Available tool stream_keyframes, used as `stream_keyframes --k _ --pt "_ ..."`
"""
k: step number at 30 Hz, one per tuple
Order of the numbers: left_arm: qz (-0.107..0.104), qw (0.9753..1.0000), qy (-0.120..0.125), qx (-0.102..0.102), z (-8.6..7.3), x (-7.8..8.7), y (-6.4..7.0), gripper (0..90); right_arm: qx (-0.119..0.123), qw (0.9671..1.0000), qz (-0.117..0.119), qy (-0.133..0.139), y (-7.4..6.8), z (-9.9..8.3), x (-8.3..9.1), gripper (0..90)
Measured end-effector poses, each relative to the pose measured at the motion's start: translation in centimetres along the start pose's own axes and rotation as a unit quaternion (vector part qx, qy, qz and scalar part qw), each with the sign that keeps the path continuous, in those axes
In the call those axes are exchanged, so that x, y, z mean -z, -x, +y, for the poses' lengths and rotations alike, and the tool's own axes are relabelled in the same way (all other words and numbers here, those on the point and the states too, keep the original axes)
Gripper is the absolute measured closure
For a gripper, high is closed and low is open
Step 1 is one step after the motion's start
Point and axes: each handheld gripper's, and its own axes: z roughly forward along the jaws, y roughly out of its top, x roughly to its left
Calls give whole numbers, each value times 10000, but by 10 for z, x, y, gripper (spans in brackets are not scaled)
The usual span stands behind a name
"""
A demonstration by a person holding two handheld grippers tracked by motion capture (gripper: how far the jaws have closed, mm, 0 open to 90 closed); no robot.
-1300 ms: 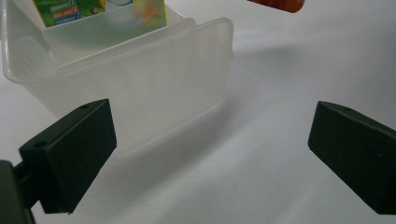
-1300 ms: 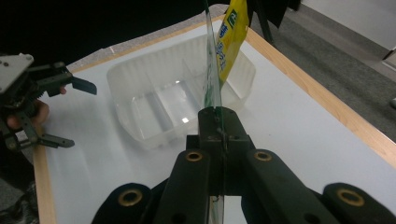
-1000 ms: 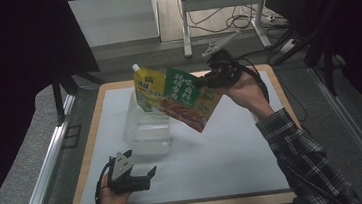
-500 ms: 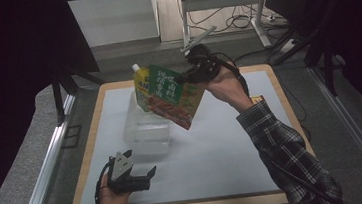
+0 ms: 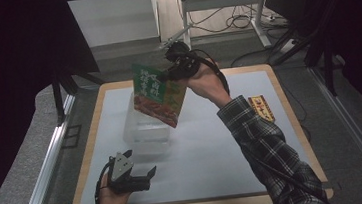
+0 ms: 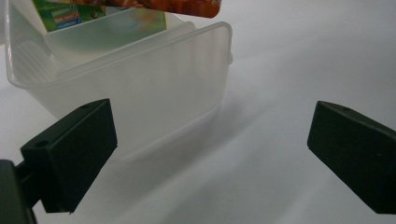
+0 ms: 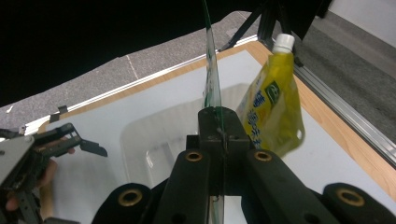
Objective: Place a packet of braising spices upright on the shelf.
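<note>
Right tool [image 5: 169,74] pinches pouch [image 5: 155,93] above, seemingly, container [image 5: 144,130]

right gripper [image 7: 218,122] clamps green pouch [image 7: 211,79] edge-on | yellow spouted pouch [image 7: 272,109] in clear bin [image 7: 140,135]

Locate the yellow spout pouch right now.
In the right gripper view the yellow spout pouch stands upright at the far side of the clear plastic bin, just right of the green packet clamped in the right gripper.
</note>
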Motion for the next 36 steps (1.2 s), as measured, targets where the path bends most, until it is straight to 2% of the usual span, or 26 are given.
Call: stream_keyframes --k 8,17,28,35,36 --pt "-6 10000 12 -16 0 0 0 10 79 9999 13 -89 -7 10 -18 893" --pt "-5 10000 26 -7 0 0 0 11 114 9995 13 -290 -8 15 -38 893" --pt "-18 10000 19 -10 0 0 1 11 111 9988 103 -461 -3 14 -54 892" --pt "-10 10000 1 -18 0 0 0 11 136 9973 147 -703 -5 5 -79 891" --pt "-8 10000 0 -19 0 0 0 11 81 9979 203 -611 -4 5 -80 892"
